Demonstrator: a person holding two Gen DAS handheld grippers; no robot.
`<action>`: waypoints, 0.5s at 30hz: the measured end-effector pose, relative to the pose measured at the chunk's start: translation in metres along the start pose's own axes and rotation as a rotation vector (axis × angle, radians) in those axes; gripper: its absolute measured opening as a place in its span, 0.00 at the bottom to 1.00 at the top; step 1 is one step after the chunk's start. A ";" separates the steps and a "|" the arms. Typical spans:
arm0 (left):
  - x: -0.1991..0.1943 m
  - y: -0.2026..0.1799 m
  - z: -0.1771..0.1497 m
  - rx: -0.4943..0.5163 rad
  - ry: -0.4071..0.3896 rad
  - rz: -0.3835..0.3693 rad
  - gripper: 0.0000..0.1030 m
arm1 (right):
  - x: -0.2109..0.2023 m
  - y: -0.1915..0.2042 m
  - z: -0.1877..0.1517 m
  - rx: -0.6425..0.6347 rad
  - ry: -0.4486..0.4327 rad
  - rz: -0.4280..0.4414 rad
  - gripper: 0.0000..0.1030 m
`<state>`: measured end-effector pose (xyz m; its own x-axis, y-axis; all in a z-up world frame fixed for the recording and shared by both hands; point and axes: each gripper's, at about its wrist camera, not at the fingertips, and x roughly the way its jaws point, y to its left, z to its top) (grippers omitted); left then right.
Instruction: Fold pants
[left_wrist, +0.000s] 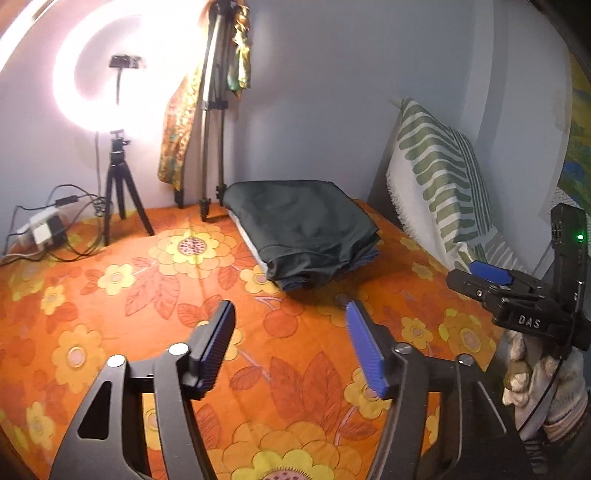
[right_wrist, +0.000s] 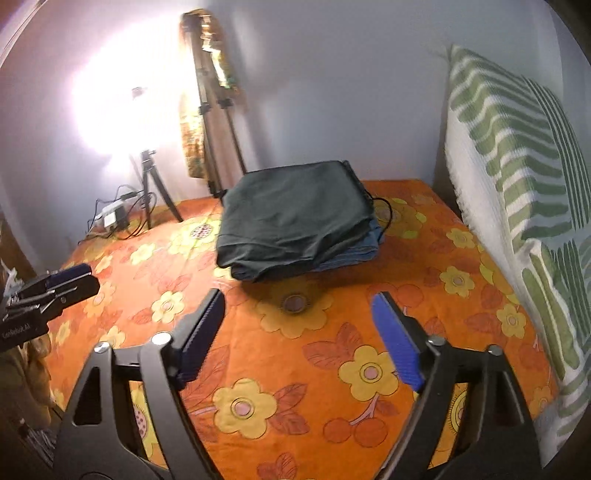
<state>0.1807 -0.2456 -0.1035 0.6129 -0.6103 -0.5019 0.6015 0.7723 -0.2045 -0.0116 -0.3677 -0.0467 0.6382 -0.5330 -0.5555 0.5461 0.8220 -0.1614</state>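
Dark green pants (left_wrist: 301, 229) lie folded on top of a small stack of blue folded clothes at the far side of the orange flowered bed sheet (left_wrist: 147, 295). In the right wrist view the same pants (right_wrist: 295, 214) sit ahead, a drawstring trailing at their right. My left gripper (left_wrist: 290, 314) is open, short of the stack, with nothing between its fingers. My right gripper (right_wrist: 297, 304) is open too, wider, also empty and short of the stack. Each gripper shows at the other view's edge: the right gripper (left_wrist: 491, 280) and the left gripper (right_wrist: 62, 280).
A lit ring light on a small tripod (left_wrist: 118, 177) and a taller tripod (left_wrist: 212, 147) with a patterned cloth stand at the back left. A power strip with cables (left_wrist: 44, 229) lies beside them. A green striped pillow (left_wrist: 439, 177) leans against the wall on the right.
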 end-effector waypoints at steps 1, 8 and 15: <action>-0.002 0.001 -0.001 -0.004 -0.002 0.008 0.66 | -0.003 0.005 -0.001 -0.016 -0.007 -0.005 0.84; -0.001 0.012 -0.009 -0.029 0.035 0.030 0.68 | -0.004 0.022 -0.009 -0.058 -0.057 -0.036 0.92; 0.002 0.010 -0.017 -0.009 0.042 0.095 0.68 | 0.018 0.019 -0.014 -0.041 -0.026 -0.037 0.94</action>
<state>0.1792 -0.2365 -0.1211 0.6450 -0.5263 -0.5541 0.5370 0.8280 -0.1614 0.0025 -0.3591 -0.0710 0.6322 -0.5674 -0.5276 0.5468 0.8092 -0.2150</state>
